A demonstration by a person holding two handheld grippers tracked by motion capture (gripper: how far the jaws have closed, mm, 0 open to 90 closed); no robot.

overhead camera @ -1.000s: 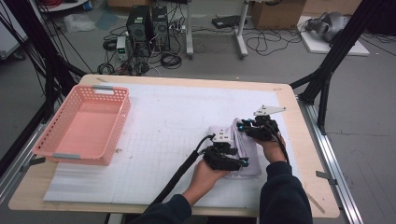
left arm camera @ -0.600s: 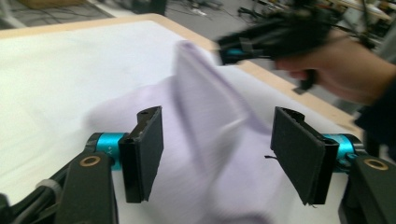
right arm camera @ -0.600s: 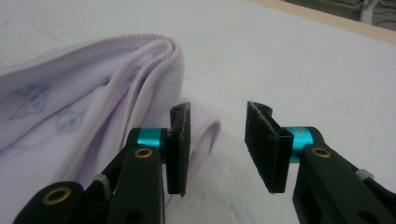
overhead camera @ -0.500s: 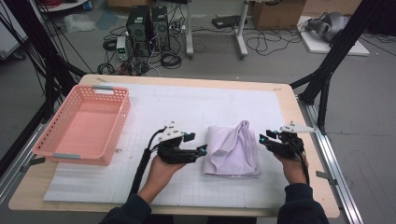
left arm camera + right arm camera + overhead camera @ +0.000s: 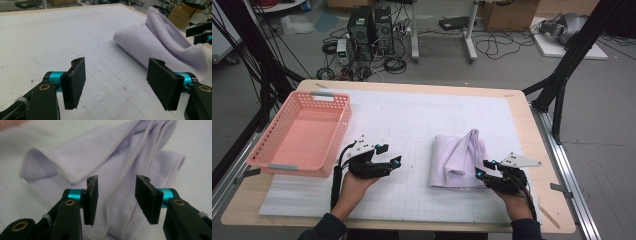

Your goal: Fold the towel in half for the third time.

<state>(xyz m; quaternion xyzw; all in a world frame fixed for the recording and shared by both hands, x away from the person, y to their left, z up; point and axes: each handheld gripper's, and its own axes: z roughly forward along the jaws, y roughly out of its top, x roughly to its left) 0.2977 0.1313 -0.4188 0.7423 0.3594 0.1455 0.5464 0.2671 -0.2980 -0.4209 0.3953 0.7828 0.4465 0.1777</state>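
I am holding my left gripper (image 5: pixel 384 165) open and empty at lower left, easing my right gripper (image 5: pixel 488 172), jaws just opened, off the folded lavender cloth (image 5: pixel 459 160) at lower centre, aiming to leave its fold undisturbed.

From my seat, the folded pale lilac cloth (image 5: pixel 107 167) runs off the right gripper view at twelve and six o'clock, its far folds blurred. In the left gripper view, the cloth's (image 5: pixel 162 42) five o'clock corner sits hidden behind a black jaw.
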